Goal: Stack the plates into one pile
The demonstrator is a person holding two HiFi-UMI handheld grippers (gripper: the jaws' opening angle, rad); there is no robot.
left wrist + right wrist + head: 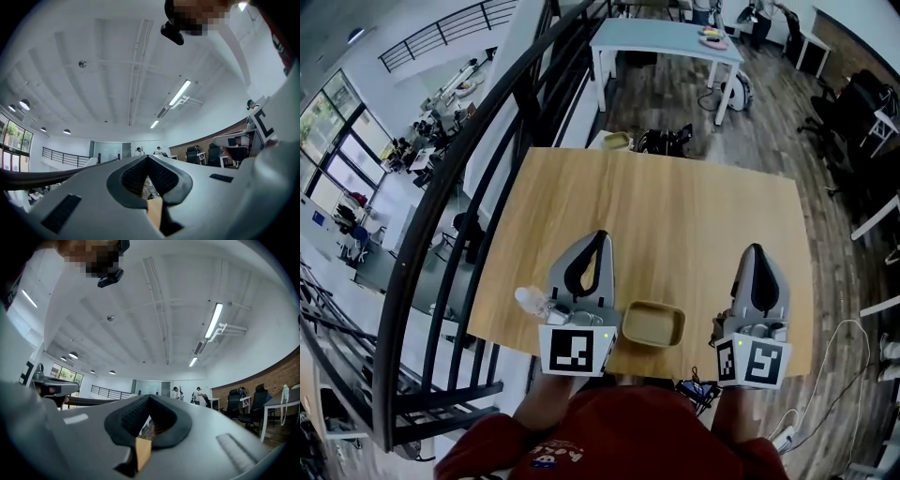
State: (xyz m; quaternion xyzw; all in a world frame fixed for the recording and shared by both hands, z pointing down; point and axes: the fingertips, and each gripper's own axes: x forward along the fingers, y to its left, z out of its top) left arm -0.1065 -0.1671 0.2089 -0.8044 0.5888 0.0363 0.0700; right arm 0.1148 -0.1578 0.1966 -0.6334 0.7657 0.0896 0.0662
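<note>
both tongs closed and empty; plates lie apart

my left gripper point(599, 236) has its jaws pressed together with nothing between them. its own view looks past the tips to the ceiling lights. my right gripper point(755, 249) is likewise fully closed and empty. both are held over the near part of the wooden table point(675, 206), pointing away from me. one tan plate point(653, 323) lies on the table between the two grippers, near the front edge. a second, paler plate point(615, 141) sits at the far edge, well apart from the first.
</note>
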